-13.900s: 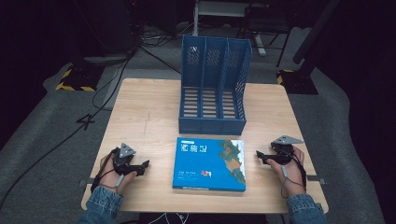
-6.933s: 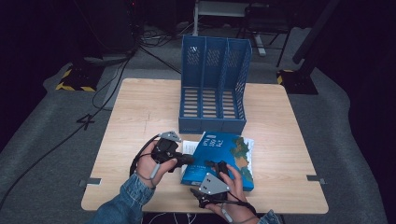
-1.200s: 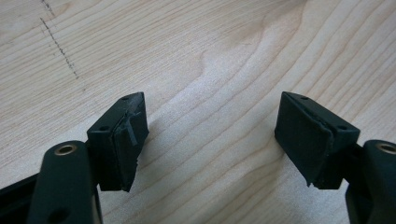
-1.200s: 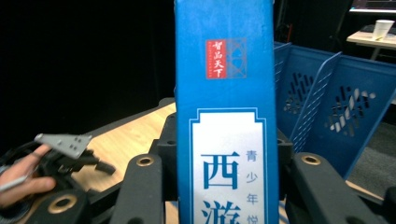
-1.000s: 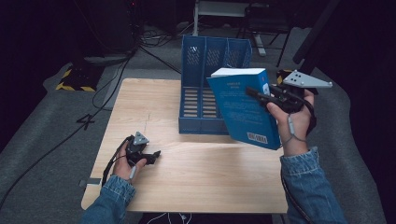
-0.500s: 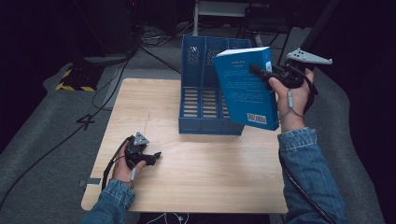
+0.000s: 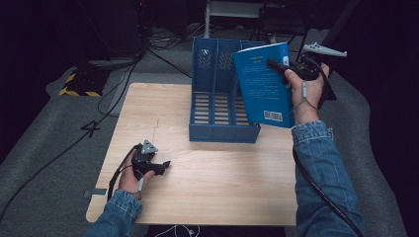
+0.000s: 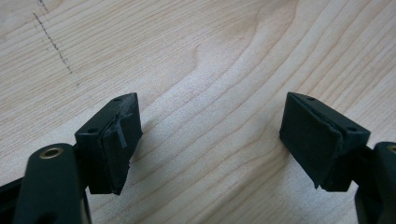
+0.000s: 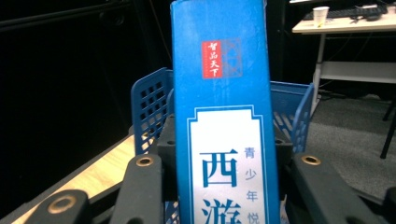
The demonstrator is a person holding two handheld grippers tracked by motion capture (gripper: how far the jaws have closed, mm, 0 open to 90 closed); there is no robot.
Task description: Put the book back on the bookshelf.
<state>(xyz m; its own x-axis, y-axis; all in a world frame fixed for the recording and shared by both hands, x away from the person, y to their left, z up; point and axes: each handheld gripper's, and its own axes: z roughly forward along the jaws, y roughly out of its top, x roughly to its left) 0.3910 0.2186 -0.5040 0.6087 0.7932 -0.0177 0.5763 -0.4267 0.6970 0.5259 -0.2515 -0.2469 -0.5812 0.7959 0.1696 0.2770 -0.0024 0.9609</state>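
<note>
The right gripper (image 7: 276,65) is clenched on a blue book (image 7: 262,84), held upright in the air over the right end of the blue file rack (image 7: 217,98) that stands on the table (image 7: 222,182). In the high view the book's back cover with its barcode faces the camera and hides most of the rack's right compartment; whether the book's lower edge touches the rack cannot be told from there. In the right gripper view the book's spine (image 9: 224,116) rises between the two black jaws, its lower part cut off by the frame, and the pads pressing on it are mostly hidden behind the jaw arms. The rack's perforated walls (image 9: 149,112) show behind the book on both sides. The left gripper (image 7: 160,165) lies low on the table near its front left corner, well apart from the rack, held by the left hand (image 7: 129,177). Its jaws have just been opening and stand wide with nothing but bare wood (image 8: 210,93) between the pads (image 8: 119,140). The room beyond the table is dark and hard to make out.
</note>
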